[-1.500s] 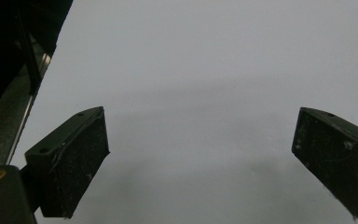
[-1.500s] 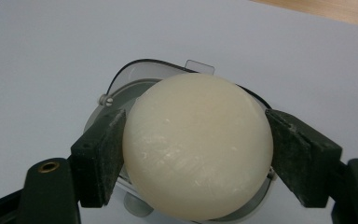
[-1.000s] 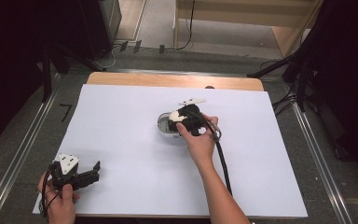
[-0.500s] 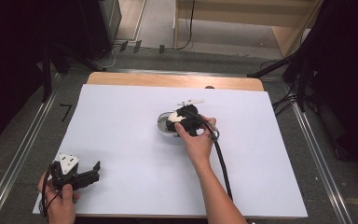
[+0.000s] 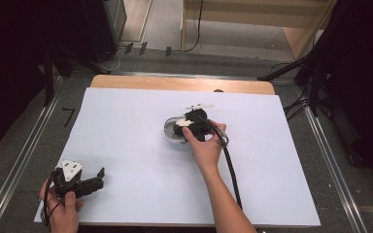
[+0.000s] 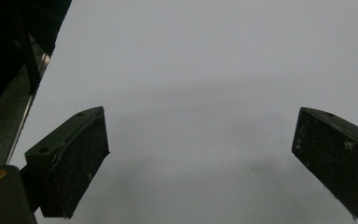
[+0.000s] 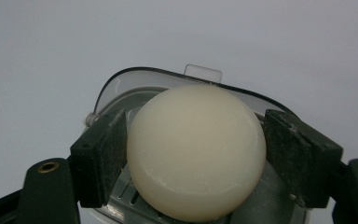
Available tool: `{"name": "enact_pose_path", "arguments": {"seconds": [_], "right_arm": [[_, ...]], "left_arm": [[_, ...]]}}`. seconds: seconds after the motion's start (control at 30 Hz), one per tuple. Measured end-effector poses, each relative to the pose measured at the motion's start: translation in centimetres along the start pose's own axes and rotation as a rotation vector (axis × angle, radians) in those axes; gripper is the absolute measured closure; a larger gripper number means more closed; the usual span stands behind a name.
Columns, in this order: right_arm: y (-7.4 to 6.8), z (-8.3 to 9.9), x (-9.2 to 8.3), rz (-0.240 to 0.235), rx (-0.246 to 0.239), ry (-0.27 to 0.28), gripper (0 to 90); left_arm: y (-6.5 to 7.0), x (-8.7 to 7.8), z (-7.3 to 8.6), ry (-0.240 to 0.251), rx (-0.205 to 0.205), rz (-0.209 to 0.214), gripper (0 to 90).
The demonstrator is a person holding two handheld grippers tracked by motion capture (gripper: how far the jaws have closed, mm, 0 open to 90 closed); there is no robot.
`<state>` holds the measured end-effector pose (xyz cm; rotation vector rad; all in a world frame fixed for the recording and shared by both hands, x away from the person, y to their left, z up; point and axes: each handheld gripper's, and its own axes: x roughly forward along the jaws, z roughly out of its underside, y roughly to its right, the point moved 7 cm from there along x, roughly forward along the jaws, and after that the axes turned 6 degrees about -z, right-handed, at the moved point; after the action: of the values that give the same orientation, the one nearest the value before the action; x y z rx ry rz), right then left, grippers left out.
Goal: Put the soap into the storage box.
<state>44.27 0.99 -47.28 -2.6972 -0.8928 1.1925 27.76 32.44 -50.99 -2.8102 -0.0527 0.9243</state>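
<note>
One cream-white bar of soap (image 7: 196, 151), rounded and smooth, sat clamped between the two black jaws of the right gripper (image 7: 196, 156), a pad pressed against each of its sides. Directly beneath and behind it lay a soap dish (image 7: 121, 91) with a clear plastic rim, a small clear tab at its far edge and a grey slotted insert at its bottom; whether the soap touched that insert or hung just above it could not be told. In the high view the dish (image 5: 169, 130) lay near the middle of the worktop (image 5: 126, 145), slightly toward the far side, with the right gripper (image 5: 184, 127) on top of it and the person's right hand (image 5: 205, 145) wrapped around the gripper body. A thick black cable (image 5: 233, 174) trailed from that gripper back along the forearm toward the near edge.

The worktop was covered by a pale sheet, with a strip of wood showing along its far edge. The left gripper (image 5: 94, 180) rested well apart from the dish, at the near left corner of the sheet, held in the person's left hand (image 5: 63, 206) with its grey three-cornered plate (image 5: 71, 169) facing up. In the left gripper view, its jaws stood wide apart with bare sheet between them (image 6: 200, 154), holding nothing.
</note>
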Motion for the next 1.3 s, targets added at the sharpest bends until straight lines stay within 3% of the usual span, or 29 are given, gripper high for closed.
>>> {"name": "enact_pose_path", "arguments": {"seconds": [0.4,1.0,1.3], "right_arm": [[0.1,0.0,-1.4,-0.024,0.041,0.03,23.5],[1.7,1.5,-4.5,-0.012,-0.009,0.077,14.0],[3.1,2.6,-6.1,-0.005,0.005,0.1,13.8]], "left_arm": [[0.0,0.0,0.0,-0.001,0.0,0.0,4.5],[0.0,0.0,0.0,-0.002,0.004,-0.001,4.4],[0.0,0.0,0.0,-0.002,0.004,-0.002,4.4]]}}
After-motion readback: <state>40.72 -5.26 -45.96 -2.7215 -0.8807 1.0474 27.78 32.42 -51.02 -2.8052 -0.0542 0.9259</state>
